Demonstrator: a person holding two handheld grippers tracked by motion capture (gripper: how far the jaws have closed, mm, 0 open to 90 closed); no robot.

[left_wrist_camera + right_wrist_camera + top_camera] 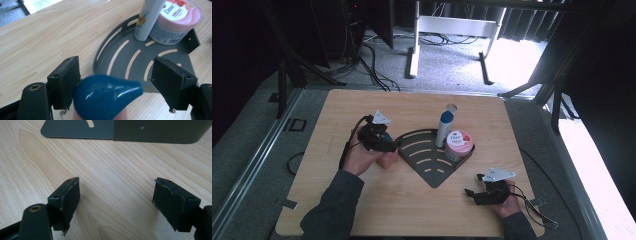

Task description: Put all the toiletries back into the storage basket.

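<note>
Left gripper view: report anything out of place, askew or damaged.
The blue-capped bottle stands on the table beside the grey rack, not in it like the white bottle and pink jar. The pads look frayed at their lower corners.

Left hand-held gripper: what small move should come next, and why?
Probably close the left hand-held gripper on the blue-capped bottle. Its jaws stand wide, the right pad apart from the cap, and the bottle stands on the table beside the grey rack.
</note>
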